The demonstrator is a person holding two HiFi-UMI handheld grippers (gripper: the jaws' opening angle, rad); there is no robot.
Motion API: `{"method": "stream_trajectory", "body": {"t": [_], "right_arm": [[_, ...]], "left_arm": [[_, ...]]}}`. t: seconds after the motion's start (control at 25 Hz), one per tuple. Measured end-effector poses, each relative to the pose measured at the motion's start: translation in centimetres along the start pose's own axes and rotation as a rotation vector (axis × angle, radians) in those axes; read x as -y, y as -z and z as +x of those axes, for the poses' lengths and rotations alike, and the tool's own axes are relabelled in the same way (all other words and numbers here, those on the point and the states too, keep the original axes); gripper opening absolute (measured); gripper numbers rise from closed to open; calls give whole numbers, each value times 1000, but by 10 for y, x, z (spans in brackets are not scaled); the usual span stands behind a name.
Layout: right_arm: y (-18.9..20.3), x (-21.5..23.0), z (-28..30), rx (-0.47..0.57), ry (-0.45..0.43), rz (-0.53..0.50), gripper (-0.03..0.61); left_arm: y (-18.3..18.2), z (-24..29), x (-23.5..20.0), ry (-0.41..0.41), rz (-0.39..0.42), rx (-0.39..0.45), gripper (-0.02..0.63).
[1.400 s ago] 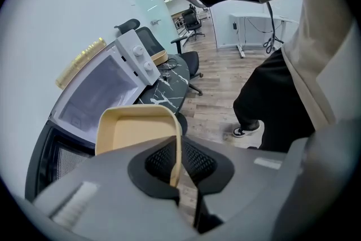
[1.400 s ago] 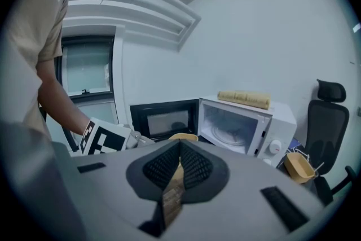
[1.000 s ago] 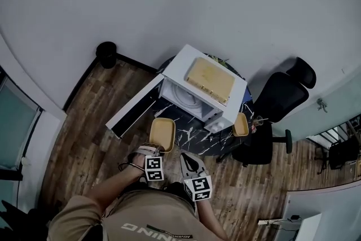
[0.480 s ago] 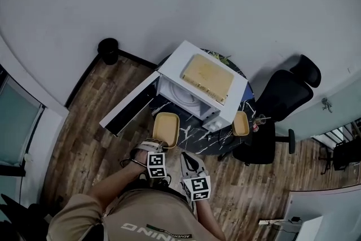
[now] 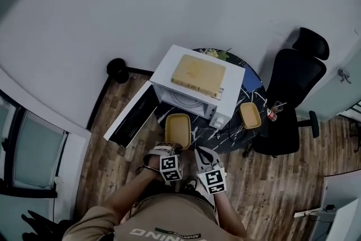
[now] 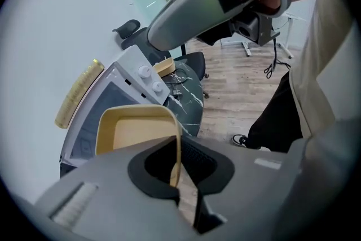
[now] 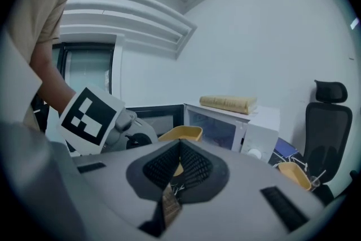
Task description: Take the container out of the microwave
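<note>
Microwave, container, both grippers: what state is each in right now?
Microwave: door swung open.
Container: outside the microwave, no lid, gripped by its rim.
Left gripper: shut on the container's rim.
Right gripper: shut, empty.

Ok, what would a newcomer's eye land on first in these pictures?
The yellow container, clamped by its rim in the left gripper, is held just in front of the white microwave, whose door stands wide open. A second yellow container sits on the dark table right of the microwave.
</note>
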State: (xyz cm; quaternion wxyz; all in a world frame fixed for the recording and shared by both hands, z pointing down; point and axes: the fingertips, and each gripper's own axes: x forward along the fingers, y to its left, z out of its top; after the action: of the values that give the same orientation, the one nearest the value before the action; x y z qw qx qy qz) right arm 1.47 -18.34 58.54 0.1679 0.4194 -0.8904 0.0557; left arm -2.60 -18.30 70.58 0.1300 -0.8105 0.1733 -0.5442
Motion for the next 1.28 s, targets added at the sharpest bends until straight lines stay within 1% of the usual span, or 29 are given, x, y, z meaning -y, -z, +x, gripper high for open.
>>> {"method": "stream_trajectory", "body": {"t": [0.24,0.4,0.56,0.76,0.92,1.04,1.16,1.28], "right_arm": [[6,25,-11,17,42,55,8],[7,32,-13,15,61,84,8],[5,32,-10,32,62,86,8],[-8,34,-8,36,83,78,8],[-10,32,-8,35,91,92,8],[-10,27,-4,30,98,90,8],[-14,24,0,30,103,94,8],[-16,12,1,31,81,68,8]], "left_arm": [[-7,-1,3,9,23,-25,25],[-8,1,0,11,39,-26,25],[-13,-1,-1,19,45,-15,25],[-15,-5,-9,18,58,-9,25],[-15,-8,-8,40,61,-6,25],[-11,-11,-5,52,82,-11,25],[-8,-16,-9,40,84,-8,25],[-2,-22,-8,25,77,-4,25]]}}
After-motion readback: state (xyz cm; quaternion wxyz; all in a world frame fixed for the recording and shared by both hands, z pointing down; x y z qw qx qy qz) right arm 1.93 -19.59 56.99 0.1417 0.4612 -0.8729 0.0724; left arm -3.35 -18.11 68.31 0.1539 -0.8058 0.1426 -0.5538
